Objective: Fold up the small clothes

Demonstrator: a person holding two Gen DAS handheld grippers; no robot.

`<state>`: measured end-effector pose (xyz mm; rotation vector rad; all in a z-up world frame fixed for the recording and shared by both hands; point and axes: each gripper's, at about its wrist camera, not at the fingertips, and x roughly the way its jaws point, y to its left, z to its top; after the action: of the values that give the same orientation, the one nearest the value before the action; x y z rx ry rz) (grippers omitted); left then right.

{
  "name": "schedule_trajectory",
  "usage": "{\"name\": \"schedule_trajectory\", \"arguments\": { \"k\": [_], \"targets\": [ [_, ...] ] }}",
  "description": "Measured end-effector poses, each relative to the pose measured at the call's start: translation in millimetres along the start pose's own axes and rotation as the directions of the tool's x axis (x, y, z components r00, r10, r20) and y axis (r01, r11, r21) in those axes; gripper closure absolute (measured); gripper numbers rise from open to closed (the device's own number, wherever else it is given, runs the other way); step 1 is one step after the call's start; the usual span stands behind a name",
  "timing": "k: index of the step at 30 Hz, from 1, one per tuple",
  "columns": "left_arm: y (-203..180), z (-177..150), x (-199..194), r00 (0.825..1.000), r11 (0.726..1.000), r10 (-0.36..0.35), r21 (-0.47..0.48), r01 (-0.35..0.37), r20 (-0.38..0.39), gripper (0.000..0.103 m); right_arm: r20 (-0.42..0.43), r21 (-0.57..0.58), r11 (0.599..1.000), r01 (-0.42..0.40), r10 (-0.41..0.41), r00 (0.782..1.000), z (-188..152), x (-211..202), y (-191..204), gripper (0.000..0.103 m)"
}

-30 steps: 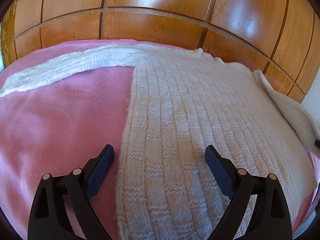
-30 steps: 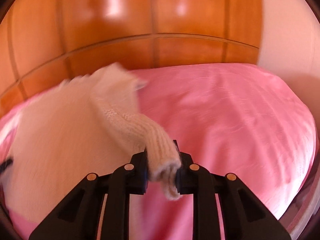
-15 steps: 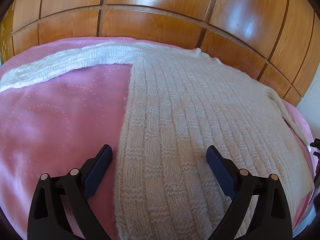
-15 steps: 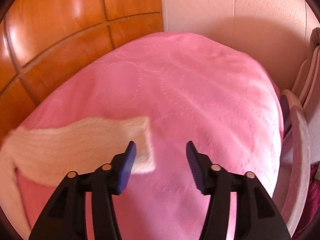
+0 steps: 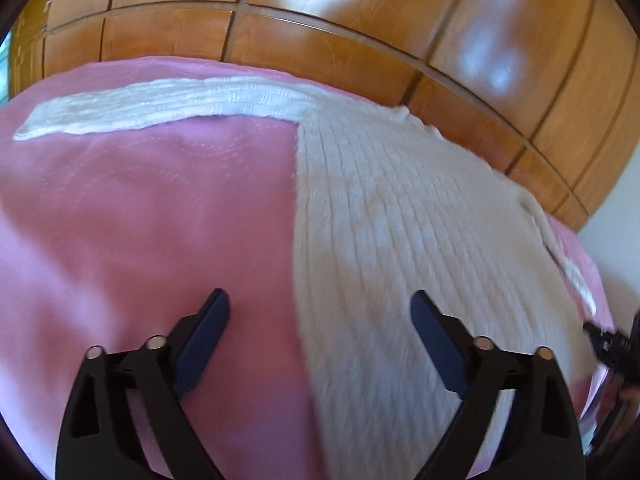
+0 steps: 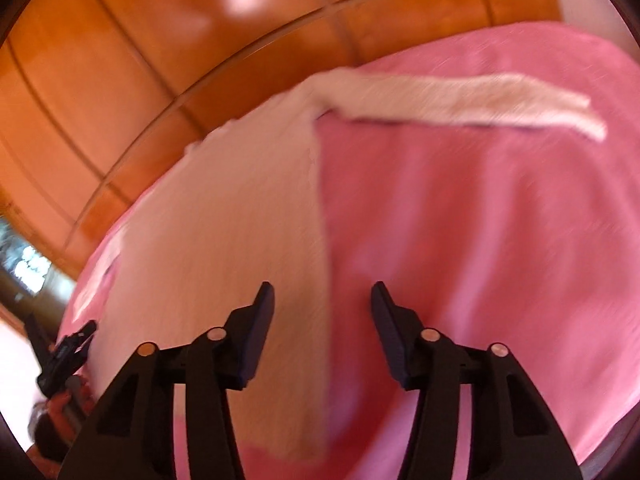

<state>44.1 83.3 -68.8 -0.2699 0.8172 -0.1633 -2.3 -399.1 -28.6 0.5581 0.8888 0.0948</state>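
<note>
I have the sweater (image 5: pixel 400 240) lying flat on the pink bedspread (image 5: pixel 140 220), its collar end toward the wooden headboard (image 5: pixel 360 32), both sleeves laid straight out to either side. So I judge the spreading-out step about finished and the folding proper not yet begun.

My left gripper (image 5: pixel 320 312) hangs over the sweater's left side edge, near the hem end. Its jaws are spread wide and closing a little; the edge runs below the gap, but neither pad presses on it. My right gripper (image 6: pixel 322 300) hangs over the sweater's right side edge, jaws partly apart and also closing, nothing pinched.

Next, I think, each sleeve needs bringing in across the sweater's body. That calls for reaching out from the sweater's sides to the cuffs, the left sleeve (image 5: pixel 160 108) and right sleeve (image 6: pixel 460 100), and pinching only the knit, not the bedspread beneath.
</note>
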Motion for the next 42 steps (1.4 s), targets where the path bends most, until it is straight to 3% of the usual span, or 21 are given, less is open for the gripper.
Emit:
{"name": "schedule_trajectory", "arguments": {
  "k": [5,6,7,8,9,10,15,21,25,27,30,31,32,33,34,35,38,39,40,41,42],
  "targets": [
    [-8.4,-18.0,-9.0,1.000,1.000,-0.016,0.022,0.016,-0.025,0.020,-0.031,-0.019,0.999,-0.036,0.035,0.999,-20.2,9.7,7.4,0.069],
    [-12.0,-18.7,-8.3,0.999,1.000,-0.016,0.024,0.017,-0.032,0.028,-0.033,-0.019,0.999,-0.037,0.036,0.999,-19.1,11.2,8.1,0.073],
    [-15.0,-18.4,-8.2,0.999,0.999,-0.021,0.031,0.022,-0.036,0.048,-0.043,-0.008,0.998,-0.055,0.055,0.998,-17.2,13.5,8.1,0.086],
    [-19.6,-17.3,-7.4,0.998,0.998,-0.034,0.042,0.036,-0.049,0.062,-0.058,0.012,0.996,-0.093,0.094,0.994,-16.6,14.6,9.4,0.091],
    [-22.8,-16.7,-5.2,0.995,0.997,-0.066,0.044,0.070,-0.080,0.084,-0.063,0.017,0.994,-0.112,0.113,0.992,-17.5,13.2,11.5,0.091],
    [-23.9,-16.5,-4.0,0.990,0.994,-0.099,0.040,0.104,-0.103,0.097,-0.064,0.010,0.993,-0.120,0.120,0.991,-17.1,10.7,13.5,0.092],
    [-17.1,-8.8,-28.5,0.972,0.977,-0.209,0.017,0.212,-0.106,0.098,-0.019,0.028,0.972,-0.233,0.233,0.972,-9.2,-18.0,17.1,0.094],
    [-8.7,-14.2,-59.0,0.957,0.965,-0.254,0.035,0.261,-0.139,0.099,-0.011,0.016,0.960,-0.281,0.281,0.960,-21.7,-58.8,18.3,0.098],
    [-3.5,-28.3,-65.3,0.952,0.964,-0.253,0.034,0.262,-0.169,0.099,-0.028,0.044,0.958,-0.283,0.285,0.958,-44.7,-70.9,12.4,0.099],
    [3.2,-32.6,-61.5,0.951,0.966,-0.255,0.003,0.259,-0.176,0.099,-0.039,0.069,0.965,-0.254,0.257,0.966,-56.1,-69.6,5.8,0.103],
    [12.9,-28.0,-51.1,0.948,0.958,-0.284,-0.072,0.276,-0.146,0.095,-0.002,0.092,0.978,-0.187,0.188,0.982,-58.0,-67.0,-7.3,0.099],
    [15.0,-26.7,-47.0,0.949,0.959,-0.280,-0.092,0.269,-0.144,0.075,0.008,0.093,0.977,-0.192,0.192,0.981,-56.0,-66.6,-10.2,0.097],
    [16.1,-24.6,-41.3,0.947,0.957,-0.284,-0.109,0.270,-0.148,0.060,0.023,0.095,0.976,-0.194,0.193,0.981,-51.9,-65.5,-12.2,0.085],
    [17.1,-22.8,-37.5,0.946,0.953,-0.291,-0.130,0.274,-0.141,0.029,0.025,0.094,0.976,-0.197,0.196,0.980,-47.8,-63.5,-12.5,0.076],
    [17.7,-21.4,-34.6,0.941,0.941,-0.318,-0.159,0.298,-0.114,0.023,0.024,0.092,0.977,-0.193,0.191,0.981,-43.7,-60.6,-11.8,0.059],
    [16.7,-20.6,-32.5,0.937,0.934,-0.334,-0.169,0.315,-0.101,0.023,0.015,0.098,0.980,-0.172,0.172,0.985,-37.8,-53.8,-11.0,0.056],
    [9.2,-17.4,-20.7,0.936,0.933,-0.336,-0.172,0.316,-0.101,0.023,-0.031,0.121,0.984,-0.132,0.137,0.990,-25.5,-28.3,-12.0,0.061],
    [4.8,-16.8,-16.4,0.942,0.942,-0.316,-0.152,0.298,-0.110,0.033,-0.048,0.123,0.985,-0.118,0.125,0.991,-23.5,-19.1,-12.8,0.064],
    [2.7,-17.1,-14.3,0.948,0.951,-0.294,-0.135,0.278,-0.119,0.064,-0.057,0.117,0.988,-0.105,0.112,0.992,-21.3,-10.5,-11.2,0.074],
    [-1.5,-16.9,-9.4,0.951,0.961,-0.269,-0.109,0.254,-0.151,0.081,-0.065,0.106,0.989,-0.103,0.111,0.992,-19.4,-3.5,-7.6,0.093],
    [-4.3,-16.9,-5.6,0.945,0.961,-0.273,-0.101,0.258,-0.182,0.098,-0.077,0.100,0.988,-0.117,0.125,0.989,-18.7,0.0,-4.1,0.096]
  ]
}}
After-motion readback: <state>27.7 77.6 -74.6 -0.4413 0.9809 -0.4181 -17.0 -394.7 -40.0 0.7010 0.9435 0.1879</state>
